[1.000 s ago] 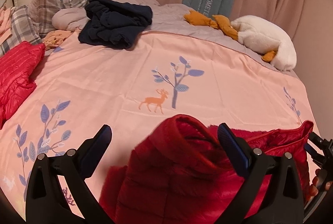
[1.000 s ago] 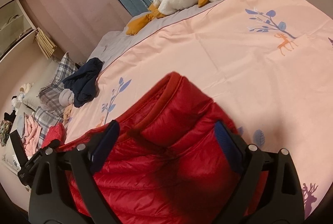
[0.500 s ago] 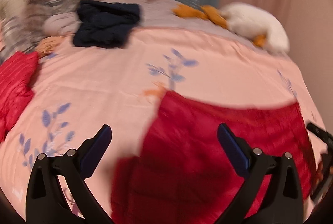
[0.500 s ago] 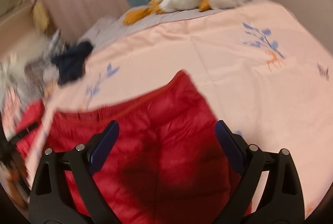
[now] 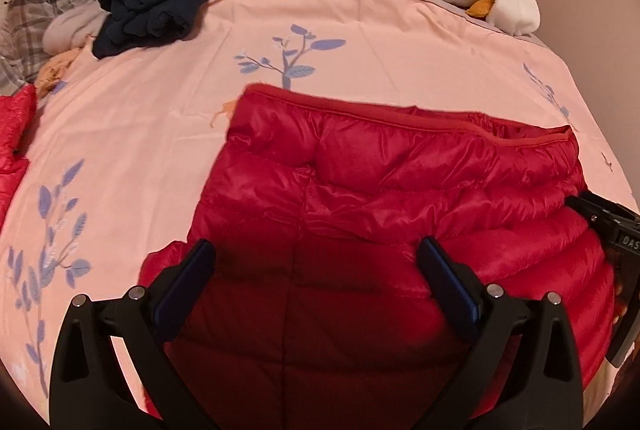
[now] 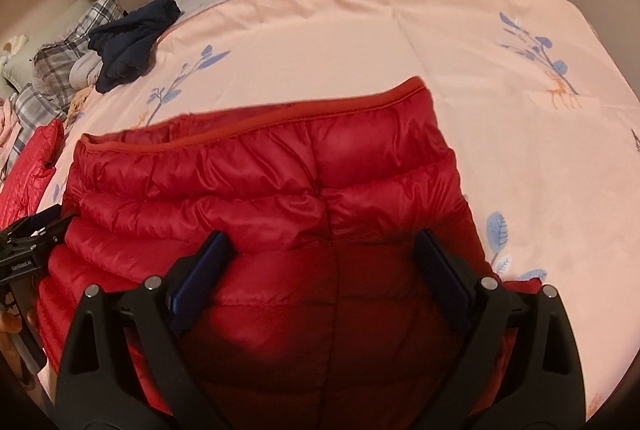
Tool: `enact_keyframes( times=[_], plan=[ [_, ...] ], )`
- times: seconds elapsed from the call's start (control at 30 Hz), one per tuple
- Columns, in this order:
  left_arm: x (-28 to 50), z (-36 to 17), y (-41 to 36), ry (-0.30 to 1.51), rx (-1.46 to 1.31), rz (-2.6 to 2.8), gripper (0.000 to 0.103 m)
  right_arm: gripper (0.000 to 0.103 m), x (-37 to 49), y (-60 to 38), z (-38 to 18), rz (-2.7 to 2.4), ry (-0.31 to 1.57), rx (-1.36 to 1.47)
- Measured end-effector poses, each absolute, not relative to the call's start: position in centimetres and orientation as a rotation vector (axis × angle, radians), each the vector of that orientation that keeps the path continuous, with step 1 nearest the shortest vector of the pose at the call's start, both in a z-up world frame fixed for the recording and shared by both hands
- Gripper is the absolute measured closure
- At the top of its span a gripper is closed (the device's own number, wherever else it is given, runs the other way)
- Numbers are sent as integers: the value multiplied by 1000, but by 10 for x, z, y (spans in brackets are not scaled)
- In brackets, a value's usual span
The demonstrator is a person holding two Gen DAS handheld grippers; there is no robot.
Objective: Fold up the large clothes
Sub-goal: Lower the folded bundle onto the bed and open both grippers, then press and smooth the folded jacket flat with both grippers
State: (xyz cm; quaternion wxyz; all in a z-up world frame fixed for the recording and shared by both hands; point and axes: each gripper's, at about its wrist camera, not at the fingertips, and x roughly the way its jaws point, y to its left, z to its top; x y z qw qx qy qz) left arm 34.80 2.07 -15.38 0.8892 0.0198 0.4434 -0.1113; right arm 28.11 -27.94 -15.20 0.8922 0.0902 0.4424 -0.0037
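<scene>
While both claws (image 5: 314, 272) (image 6: 320, 266) hang spread, the red jacket (image 5: 380, 190) lies crosswise, hem facing away.

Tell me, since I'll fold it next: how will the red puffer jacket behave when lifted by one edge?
The red puffer jacket will probably drape floppily, given its soft creases. Its puffy quilting suggests it is light and springs back. The shiny shell looks slippery, so it may slide from a tool.
</scene>
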Motion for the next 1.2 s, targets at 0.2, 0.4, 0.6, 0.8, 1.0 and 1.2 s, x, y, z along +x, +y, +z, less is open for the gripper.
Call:
enact_keyframes(
  times=[0.2,0.4,0.6,0.8,1.0,1.2],
  plan=[
    [301,-128,19,830,42,-251,1,8,235,-258,-118,29,794,134],
    [264,-143,9,825,59,-255,1,7,199,-227,-129,47,794,51],
    [268,-158,7,859,73,-261,1,5,208,-227,-154,41,867,52],
    [247,-142,15,839,45,-246,1,5,182,-229,-130,51,818,100],
    [229,-149,30,832,26,-214,1,5,155,-238,-129,1,790,102],
    [236,-167,29,899,11,-241,1,4,161,-245,-157,-4,860,115]
  ],
)
